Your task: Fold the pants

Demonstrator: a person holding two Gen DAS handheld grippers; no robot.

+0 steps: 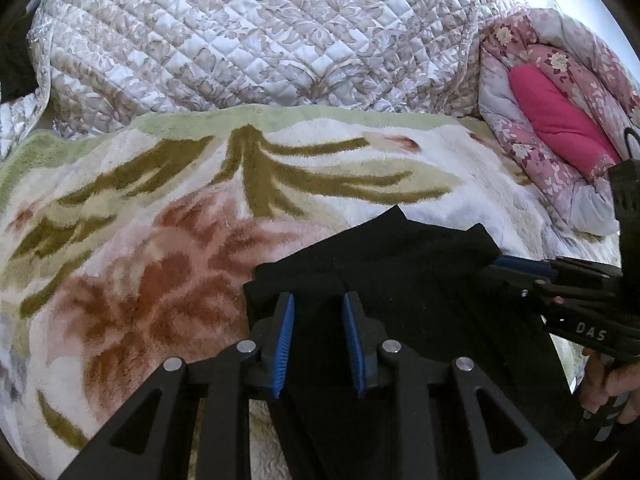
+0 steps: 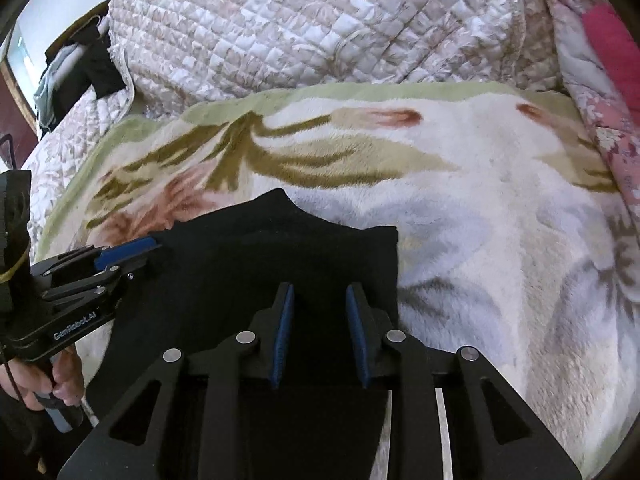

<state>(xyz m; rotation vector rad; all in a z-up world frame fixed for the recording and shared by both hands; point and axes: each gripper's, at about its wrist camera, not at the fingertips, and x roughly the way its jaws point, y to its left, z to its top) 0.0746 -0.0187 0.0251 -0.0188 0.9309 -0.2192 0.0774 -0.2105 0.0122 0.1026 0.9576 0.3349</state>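
Black pants (image 1: 400, 272) lie folded on a fluffy floral blanket (image 1: 140, 240); they also show in the right wrist view (image 2: 260, 256). My left gripper (image 1: 319, 300) hovers over the pants' near left part, jaws open with a gap and nothing between the blue pads. My right gripper (image 2: 320, 292) is open over the pants' right part, near their right edge. Each gripper shows from the side in the other view, the right one (image 1: 516, 268) and the left one (image 2: 132, 252), both at the pants' edges.
A white quilted cover (image 1: 260, 32) is bunched behind the blanket. A pink floral duvet (image 1: 560, 120) lies at the right. Dark clothes (image 2: 88, 68) hang at the far left. The blanket (image 2: 500, 200) spreads right of the pants.
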